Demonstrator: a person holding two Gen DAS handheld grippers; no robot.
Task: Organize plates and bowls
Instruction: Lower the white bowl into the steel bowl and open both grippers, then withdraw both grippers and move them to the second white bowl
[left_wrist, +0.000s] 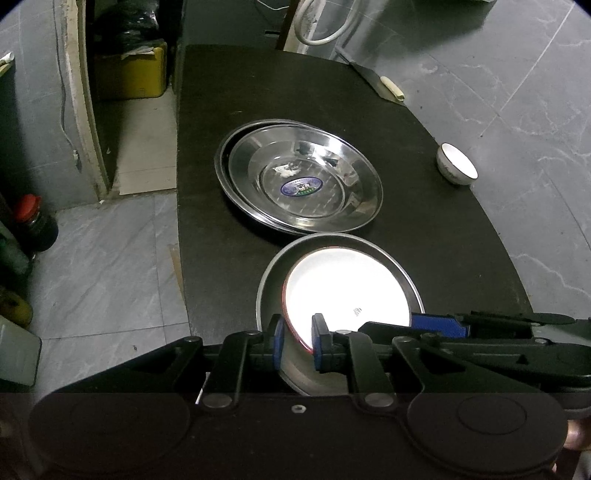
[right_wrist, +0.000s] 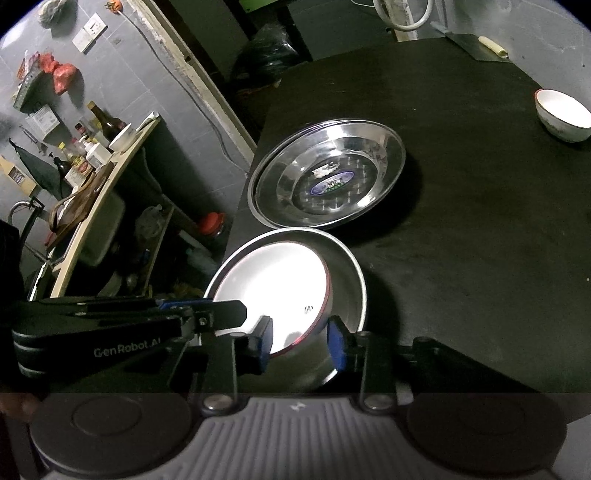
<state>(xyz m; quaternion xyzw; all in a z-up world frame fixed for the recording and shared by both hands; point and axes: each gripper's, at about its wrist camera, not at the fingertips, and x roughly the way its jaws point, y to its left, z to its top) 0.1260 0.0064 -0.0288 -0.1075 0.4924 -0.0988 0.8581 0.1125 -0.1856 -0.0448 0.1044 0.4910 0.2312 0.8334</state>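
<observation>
A white plate (left_wrist: 347, 291) (right_wrist: 273, 280) with a red rim lies tilted inside a steel plate (left_wrist: 373, 245) (right_wrist: 351, 288) at the near edge of the black table (left_wrist: 424, 229). My left gripper (left_wrist: 298, 339) is shut on the near rims of the white plate and the steel plate under it. My right gripper (right_wrist: 300, 341) straddles the white plate's red rim from the other side, its pads apart from it. Farther back lies a stack of steel plates (left_wrist: 251, 162) (right_wrist: 280, 184), the top one with a blue sticker. A small white bowl (left_wrist: 456, 164) (right_wrist: 563, 114) stands at the right edge.
A cleaver (left_wrist: 369, 79) (right_wrist: 476, 44) lies at the table's far edge. Left of the table the floor drops away, with a yellow box (left_wrist: 129, 77), a red-capped jar (left_wrist: 35, 221) and a counter crowded with bottles (right_wrist: 92, 147).
</observation>
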